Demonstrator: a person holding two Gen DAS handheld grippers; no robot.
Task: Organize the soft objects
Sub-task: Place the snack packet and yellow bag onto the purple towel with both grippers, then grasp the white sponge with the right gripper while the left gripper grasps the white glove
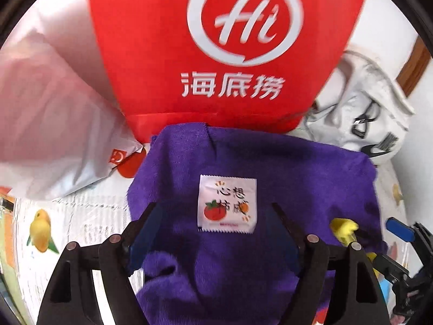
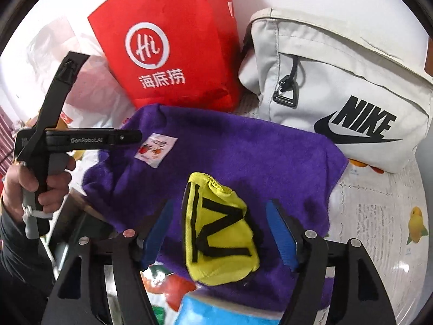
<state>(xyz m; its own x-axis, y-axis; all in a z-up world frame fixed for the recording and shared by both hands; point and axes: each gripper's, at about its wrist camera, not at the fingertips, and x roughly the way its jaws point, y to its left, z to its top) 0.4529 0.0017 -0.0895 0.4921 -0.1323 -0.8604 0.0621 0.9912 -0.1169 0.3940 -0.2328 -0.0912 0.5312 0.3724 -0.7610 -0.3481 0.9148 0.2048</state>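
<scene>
A purple towel [image 1: 243, 162] [image 2: 230, 157] lies spread on the table. On it rests a small white sachet [image 1: 227, 205] [image 2: 155, 150] printed with a tomato, lying flat between the spread fingers of my left gripper [image 1: 213, 211], which is open and touches nothing. A yellow fabric pouch with black stripes [image 2: 219, 230] [image 1: 343, 227] also lies on the towel, between the blue pads of my right gripper [image 2: 219, 205]. There is a gap on each side of the pouch, so that gripper is open.
A red paper bag [image 1: 162, 54] [image 2: 176, 54] stands just behind the towel. A white Nike bag [image 2: 338, 81] sits at the back right and a white plastic bag [image 1: 40, 108] at the left. A hand [image 2: 40, 181] holds the left gripper. Fruit-print tablecloth [image 2: 379, 216] shows right.
</scene>
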